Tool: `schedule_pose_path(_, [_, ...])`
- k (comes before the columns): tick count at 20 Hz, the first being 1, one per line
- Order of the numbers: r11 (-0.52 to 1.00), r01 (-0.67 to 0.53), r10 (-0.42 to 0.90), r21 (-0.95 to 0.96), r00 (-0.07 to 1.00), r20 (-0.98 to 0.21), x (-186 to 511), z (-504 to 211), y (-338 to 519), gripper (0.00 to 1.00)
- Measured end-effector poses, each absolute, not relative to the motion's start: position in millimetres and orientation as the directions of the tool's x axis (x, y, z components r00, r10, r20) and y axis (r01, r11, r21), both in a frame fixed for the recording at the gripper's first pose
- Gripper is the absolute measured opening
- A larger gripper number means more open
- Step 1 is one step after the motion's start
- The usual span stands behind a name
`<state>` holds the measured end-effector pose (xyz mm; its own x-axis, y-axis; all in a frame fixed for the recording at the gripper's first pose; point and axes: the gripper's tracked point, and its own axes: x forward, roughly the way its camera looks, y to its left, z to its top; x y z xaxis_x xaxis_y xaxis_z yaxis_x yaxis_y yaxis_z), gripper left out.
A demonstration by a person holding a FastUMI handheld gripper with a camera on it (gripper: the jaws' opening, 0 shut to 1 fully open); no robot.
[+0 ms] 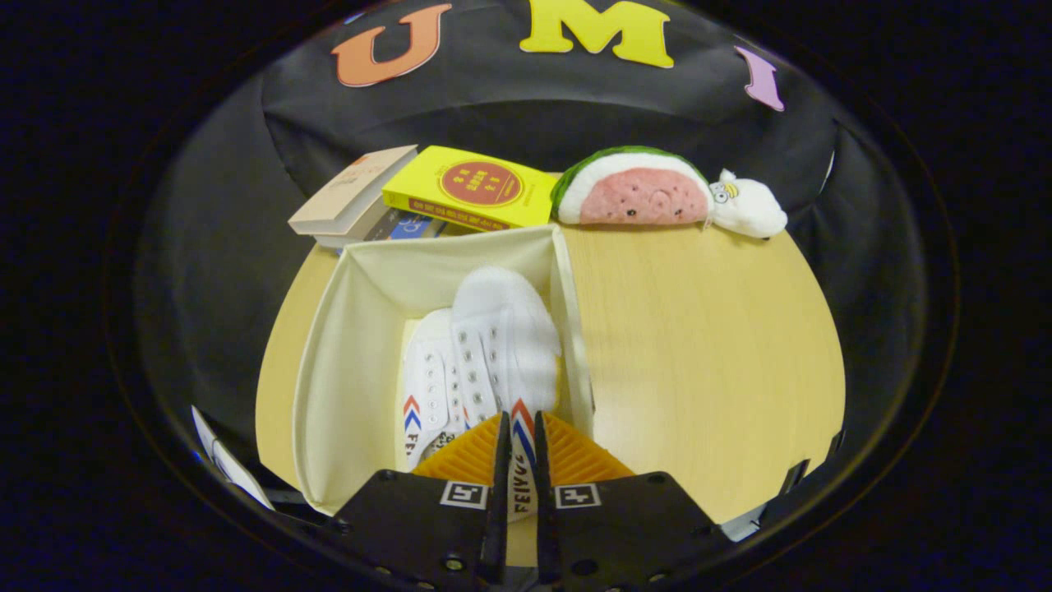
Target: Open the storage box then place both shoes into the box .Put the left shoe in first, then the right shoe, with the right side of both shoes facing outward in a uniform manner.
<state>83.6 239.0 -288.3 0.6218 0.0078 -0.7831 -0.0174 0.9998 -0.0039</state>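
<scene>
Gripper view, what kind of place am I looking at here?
Probably a staged recording booth, not a real home: a round wooden table backed by black cloth, with props, books and a watermelon plush. The gripper pinches a shoe in the storage box.

The camera rides the hand-held gripper [519, 440], looking steeply down, close over the storage box [353, 362] and table [707, 345].

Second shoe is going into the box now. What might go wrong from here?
1. The gripper is shut on the white canvas shoe with red and blue chevrons by a thin strip of its side; it may slip or twist.
2. That shoe sits tight against the cream fabric storage box's right wall, which is soft and may fold inward.
3. It overlaps the other white shoe, so releasing may leave it leaning.
</scene>
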Motion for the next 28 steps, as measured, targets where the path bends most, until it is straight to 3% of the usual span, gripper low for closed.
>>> schedule_pose_path(2, [1.0,-0.029,0.014,-0.006,0.646,-0.763,80,-278,241,0.25])
schedule_pose_path(7, [1.0,-0.024,0.02,0.004,0.697,-0.717,62,-249,225,0.69])
schedule_pose_path(11, [1.0,-0.018,0.026,0.019,0.763,-0.646,44,-214,206,0.82])
schedule_pose_path(15, [0.999,0.036,-0.021,0.023,0.874,-0.486,27,-156,173,0.91])
schedule_pose_path(20, [0.999,0.035,-0.031,0.005,0.936,-0.35,-15,-90,134,0.97])
schedule_pose_path(24, [0.994,0.093,-0.101,-0.053,0.98,-0.171,-48,-32,94,0.96])
schedule_pose_path(28, [0.995,0.085,-0.089,-0.058,0.994,-0.069,-95,9,82,0.95])
